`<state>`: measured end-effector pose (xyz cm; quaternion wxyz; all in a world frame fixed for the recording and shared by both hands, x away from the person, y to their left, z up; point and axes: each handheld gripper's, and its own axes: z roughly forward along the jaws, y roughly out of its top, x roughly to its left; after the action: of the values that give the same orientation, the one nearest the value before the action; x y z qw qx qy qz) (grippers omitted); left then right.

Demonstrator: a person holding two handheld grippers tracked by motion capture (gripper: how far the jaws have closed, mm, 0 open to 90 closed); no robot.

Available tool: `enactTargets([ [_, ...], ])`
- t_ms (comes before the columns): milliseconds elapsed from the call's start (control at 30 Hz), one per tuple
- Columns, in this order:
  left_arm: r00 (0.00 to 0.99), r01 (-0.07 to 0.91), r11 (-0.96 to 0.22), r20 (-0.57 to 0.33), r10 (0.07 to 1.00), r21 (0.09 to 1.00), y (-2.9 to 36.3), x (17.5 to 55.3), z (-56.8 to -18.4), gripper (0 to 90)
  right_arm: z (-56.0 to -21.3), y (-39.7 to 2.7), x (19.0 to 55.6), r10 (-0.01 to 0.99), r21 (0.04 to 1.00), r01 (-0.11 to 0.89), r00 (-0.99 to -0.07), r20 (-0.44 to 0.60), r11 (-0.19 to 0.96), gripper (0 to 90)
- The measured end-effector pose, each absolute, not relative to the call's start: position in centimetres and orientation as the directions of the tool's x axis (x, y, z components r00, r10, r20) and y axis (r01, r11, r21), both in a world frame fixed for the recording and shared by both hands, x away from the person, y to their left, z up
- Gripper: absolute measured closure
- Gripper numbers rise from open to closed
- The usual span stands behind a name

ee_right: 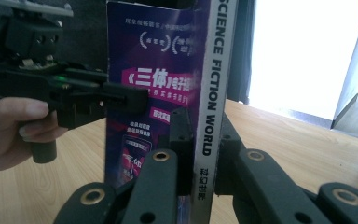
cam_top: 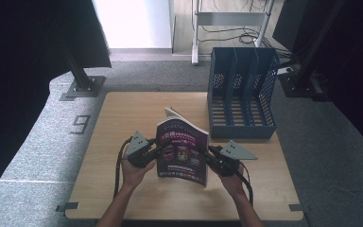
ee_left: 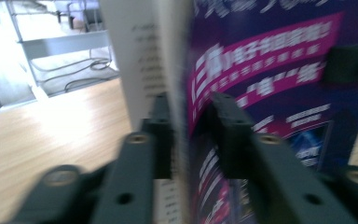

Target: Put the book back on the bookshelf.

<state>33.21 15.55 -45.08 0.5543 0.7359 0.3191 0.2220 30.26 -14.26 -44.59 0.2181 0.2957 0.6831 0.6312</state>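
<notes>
We see a wooden worktop [cam_top: 123,142] with a blue file rack [cam_top: 242,92] standing at its far right corner. A purple magazine [cam_top: 182,151] stands upright near the middle, held between both hands. The right gripper [ee_right: 200,135] has its fingers [ee_right: 181,135] clamped on the magazine's spine. The left gripper [ee_left: 189,133] straddles the opposite page edge; its fingers [ee_left: 228,126] stand slightly apart, with a gap on the cover side. We judge the magazine is being handed to the right gripper alone; next, carry it upright to a rack slot.
</notes>
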Motion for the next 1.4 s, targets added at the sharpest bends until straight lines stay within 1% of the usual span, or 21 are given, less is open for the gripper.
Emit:
enactTargets([
  [67, 0.685, 0.233, -0.18, -0.03, 0.728, 0.956, 15.6, 33.4, -45.4, 52.8, -44.6, -14.4, 30.2, 0.674, 0.991, 0.133, -0.734, 0.079, 0.029, 81.4],
  [233, 0.675, 0.25, -0.157, -0.056, 0.736, 0.956, 15.8, 33.7, -45.3, 37.8, -44.7, -14.2, 30.0, 0.665, 0.992, 0.121, -0.744, 0.06, 0.046, 81.4],
  [367, 0.677, 0.258, -0.153, -0.065, 0.733, 0.954, 15.8, 34.1, -45.0, 29.0, -44.7, -14.1, 29.7, 0.654, 0.993, 0.105, -0.755, 0.04, 0.06, 81.5],
  [467, 0.685, 0.258, -0.15, -0.071, 0.725, 0.954, 15.7, 34.4, -44.6, 25.1, -44.6, -14.0, 29.6, 0.642, 0.993, 0.095, -0.766, 0.031, 0.067, 81.5],
  [567, 0.705, 0.273, -0.172, -0.076, 0.705, 0.947, 15.3, 34.9, -44.3, 20.2, -44.6, -14.0, 29.4, 0.632, 0.994, 0.088, -0.774, 0.024, 0.07, 81.4],
  [767, 0.722, 0.275, -0.209, -0.058, 0.69, 0.938, 14.4, 35.3, -44.0, 16.3, -44.6, -14.0, 29.3, 0.626, 0.994, 0.084, -0.779, 0.02, 0.073, 81.4],
  [933, 0.727, 0.289, -0.223, -0.061, 0.684, 0.931, 14.2, 35.7, -44.2, 14.1, -44.7, -14.0, 29.3, 0.62, 0.994, 0.086, -0.785, 0.023, 0.072, 81.4],
  [1167, 0.74, 0.283, -0.209, -0.075, 0.668, 0.936, 14.1, 35.6, -44.2, 14.2, -44.7, -14.0, 29.3, 0.613, 0.994, 0.082, -0.79, 0.021, 0.073, 81.3],
  [1233, 0.743, 0.289, -0.195, -0.091, 0.663, 0.937, 14.1, 35.7, -44.2, 14.5, -44.7, -14.1, 29.3, 0.61, 0.994, 0.078, -0.792, 0.016, 0.074, 81.0],
  [1400, 0.743, 0.284, -0.174, -0.102, 0.661, 0.943, 14.3, 35.3, -44.4, 15.8, -44.7, -14.0, 29.2, 0.608, 0.994, 0.069, -0.794, 0.002, 0.087, 77.2],
])
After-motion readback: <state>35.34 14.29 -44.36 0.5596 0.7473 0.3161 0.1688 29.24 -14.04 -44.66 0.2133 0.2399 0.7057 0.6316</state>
